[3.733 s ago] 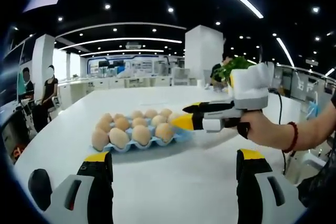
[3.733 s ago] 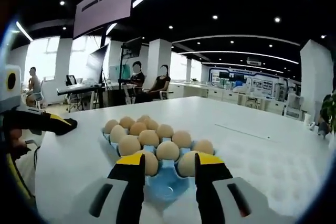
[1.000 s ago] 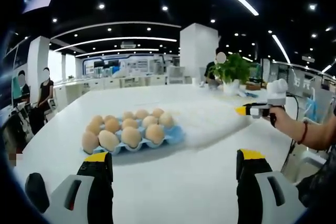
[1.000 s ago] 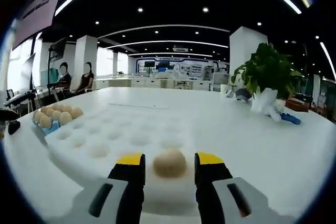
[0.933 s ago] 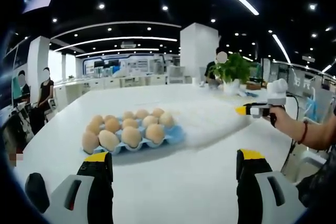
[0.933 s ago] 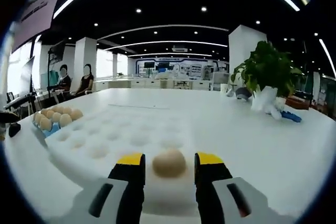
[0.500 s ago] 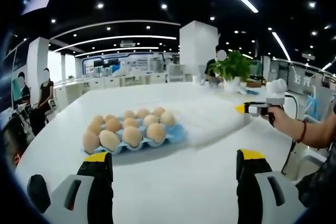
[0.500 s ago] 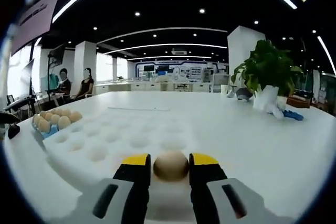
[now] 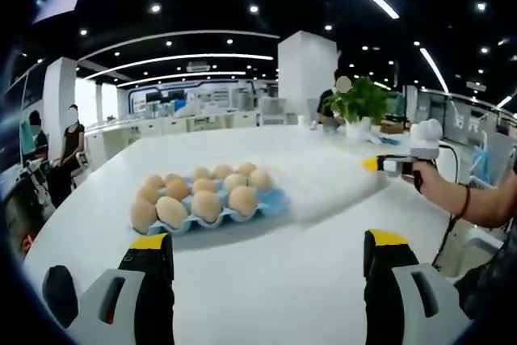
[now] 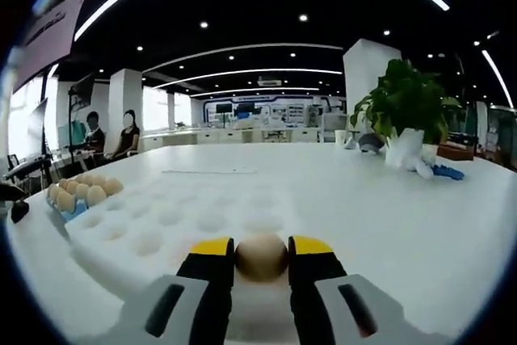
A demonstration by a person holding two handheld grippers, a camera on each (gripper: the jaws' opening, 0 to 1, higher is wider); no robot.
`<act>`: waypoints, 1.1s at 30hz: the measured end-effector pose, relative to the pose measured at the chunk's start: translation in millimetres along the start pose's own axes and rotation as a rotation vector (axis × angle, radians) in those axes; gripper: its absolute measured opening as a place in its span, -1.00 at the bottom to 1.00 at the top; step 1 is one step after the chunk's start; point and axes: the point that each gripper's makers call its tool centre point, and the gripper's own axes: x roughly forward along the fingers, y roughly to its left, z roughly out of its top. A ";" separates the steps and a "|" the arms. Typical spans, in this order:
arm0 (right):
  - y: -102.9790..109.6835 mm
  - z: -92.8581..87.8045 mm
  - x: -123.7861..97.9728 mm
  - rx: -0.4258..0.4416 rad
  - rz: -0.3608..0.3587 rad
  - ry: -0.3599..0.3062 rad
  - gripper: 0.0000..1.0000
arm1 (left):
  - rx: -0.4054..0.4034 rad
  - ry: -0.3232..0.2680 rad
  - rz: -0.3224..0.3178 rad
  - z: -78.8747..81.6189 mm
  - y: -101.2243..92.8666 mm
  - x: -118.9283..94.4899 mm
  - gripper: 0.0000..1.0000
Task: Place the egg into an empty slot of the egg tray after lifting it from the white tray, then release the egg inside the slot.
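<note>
Jaws of the right gripper [image 10: 261, 258] are being pressed against both sides of an egg [image 10: 261, 256], which is being held at the near edge of the white tray [image 10: 186, 220]; whether the egg is resting in its dimple or raised off it cannot be told; the white tray's other dimples are lying bare; the blue egg tray [image 10: 74, 206], stocked with eggs, is being seen just beside the white tray's far left end in the right gripper view; a potted plant [image 10: 406, 115] is standing well apart on the table [image 10: 404, 216]; jaws of the left gripper [image 9: 266, 252] are being held wide apart over bare table [image 9: 266, 280] with nothing between them; in the left gripper view the egg tray [image 9: 271, 204] is lying ahead, touching the white tray [image 9: 327, 183] on its right; the right gripper [image 9: 373, 164] is being held by a hand [image 9: 432, 179] at the white tray's right end; seated people are being seen in the background
</note>
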 end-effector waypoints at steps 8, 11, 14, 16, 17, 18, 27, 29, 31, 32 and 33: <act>3.4 22.0 -7.0 -0.026 0.002 -0.059 -0.46 | -0.003 -0.002 0.000 0.9 6.2 1.9 1.00; 14.2 27.2 -7.3 -0.026 0.030 -0.068 -0.46 | -0.003 -0.001 -0.003 1.1 7.5 3.7 1.00; 32.1 31.5 -6.1 -0.036 0.074 -0.078 -0.46 | -0.005 -0.003 -0.003 1.6 9.3 5.1 1.00; 46.8 32.4 -5.2 -0.016 0.122 -0.073 -0.46 | -0.006 -0.006 -0.004 2.0 9.9 6.0 1.00; 54.8 32.7 -3.6 -0.023 0.137 -0.070 -0.46 | -0.005 -0.004 -0.005 1.8 10.0 6.5 1.00; 57.8 32.7 -2.3 -0.034 0.131 -0.068 -0.46 | -0.003 0.000 -0.006 1.1 9.6 6.8 1.00; 104.8 41.2 5.5 -0.020 0.250 -0.073 -0.46 | 0.000 -0.004 0.002 2.1 6.2 1.9 1.00; 115.9 42.8 6.6 -0.020 0.272 -0.073 -0.46 | -0.001 -0.009 0.002 2.6 5.5 0.7 1.00; 128.0 45.3 7.0 -0.019 0.300 -0.080 -0.46 | -0.001 -0.005 0.003 1.4 5.2 0.3 1.00; 130.6 45.7 7.2 -0.017 0.306 -0.079 -0.46 | -0.001 -0.004 0.003 1.2 5.2 0.3 1.00; 141.5 47.2 6.4 -0.015 0.331 -0.083 -0.46 | 0.000 -0.003 0.003 0.7 5.0 0.2 1.00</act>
